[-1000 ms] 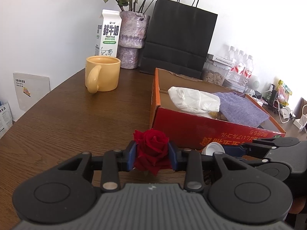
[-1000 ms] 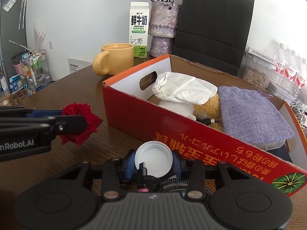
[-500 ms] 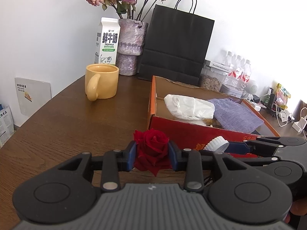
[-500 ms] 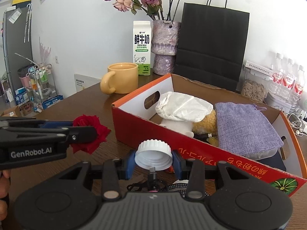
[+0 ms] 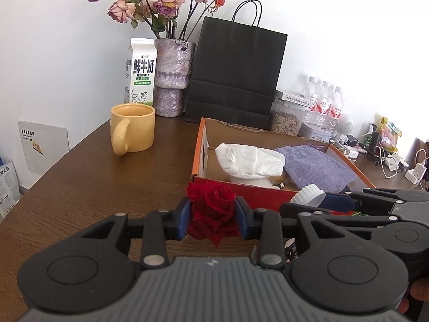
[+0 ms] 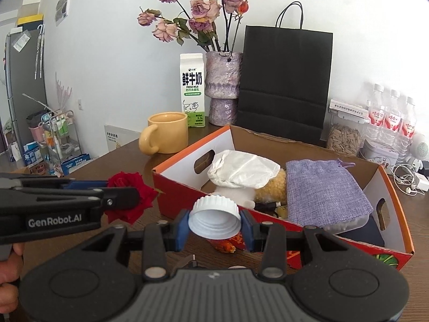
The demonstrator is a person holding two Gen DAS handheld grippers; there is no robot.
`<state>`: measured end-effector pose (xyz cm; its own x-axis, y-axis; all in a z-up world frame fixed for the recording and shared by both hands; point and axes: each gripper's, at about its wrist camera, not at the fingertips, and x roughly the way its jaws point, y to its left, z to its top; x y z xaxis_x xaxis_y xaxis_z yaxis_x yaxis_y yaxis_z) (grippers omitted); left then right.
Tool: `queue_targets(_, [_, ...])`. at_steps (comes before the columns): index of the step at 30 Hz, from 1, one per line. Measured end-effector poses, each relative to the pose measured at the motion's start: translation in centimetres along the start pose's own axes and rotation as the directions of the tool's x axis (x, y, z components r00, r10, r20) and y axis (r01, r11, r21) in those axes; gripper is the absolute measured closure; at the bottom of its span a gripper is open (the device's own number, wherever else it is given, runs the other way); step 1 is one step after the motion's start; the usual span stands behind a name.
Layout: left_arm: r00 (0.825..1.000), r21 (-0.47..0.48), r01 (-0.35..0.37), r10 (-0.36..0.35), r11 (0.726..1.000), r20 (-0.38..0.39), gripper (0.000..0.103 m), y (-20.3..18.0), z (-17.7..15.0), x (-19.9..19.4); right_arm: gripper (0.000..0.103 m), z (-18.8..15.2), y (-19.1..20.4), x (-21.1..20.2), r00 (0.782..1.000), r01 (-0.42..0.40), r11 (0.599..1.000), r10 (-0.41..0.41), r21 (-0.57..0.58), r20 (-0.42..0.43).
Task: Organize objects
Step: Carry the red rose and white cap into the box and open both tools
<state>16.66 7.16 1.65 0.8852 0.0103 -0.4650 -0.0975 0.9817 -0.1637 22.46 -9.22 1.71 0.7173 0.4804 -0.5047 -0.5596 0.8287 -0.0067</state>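
My left gripper [image 5: 213, 216] is shut on a red rose [image 5: 213, 209], held above the table just before the near wall of the red cardboard box [image 5: 241, 187]. The rose also shows in the right wrist view [image 6: 128, 196]. My right gripper [image 6: 214, 222] is shut on a white ribbed bottle cap [image 6: 214, 218], held over the box's near wall [image 6: 348, 244]. The cap also shows in the left wrist view [image 5: 308, 194]. Inside the box lie a white cloth bundle [image 6: 241, 170], a purple burlap pouch [image 6: 324, 190] and a yellow plush toy [image 6: 270, 190].
A yellow mug [image 5: 132, 127], a milk carton [image 5: 140, 72], a purple vase of dried roses [image 5: 174, 77] and a black paper bag [image 5: 233, 72] stand behind the box. Water bottles [image 6: 391, 115], a seed jar [image 6: 343, 139] and cables lie to the right.
Both grippers have risen with their loads, so the box now sits lower in both views and its inside shows more. The cap now sits above the box's near wall.
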Motion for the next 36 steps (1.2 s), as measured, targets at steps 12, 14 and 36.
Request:
queue_targets(12, [0.999,0.041,0.033,-0.035,0.999,0.033,0.067,-3.5,2.2,1.8,0.064,0.8,-5.0,-1.8,0.994,0.080,0.995,-0.084,0.060,0.073])
queue_targets(14, [0.999,0.049,0.040,-0.042,0.998,0.035,0.067,-4.2,2.6,2.3,0.064,0.9,-6.2,-1.8,0.992,0.096,0.993,-0.102,0.072,0.081])
queue_targets(36, [0.996,0.077,0.059,-0.063,0.995,0.060,0.067,-8.1,7.4,11.1,0.064,3.0,-17.2,2.8,0.973,0.179,0.969,-0.200,0.171,0.113])
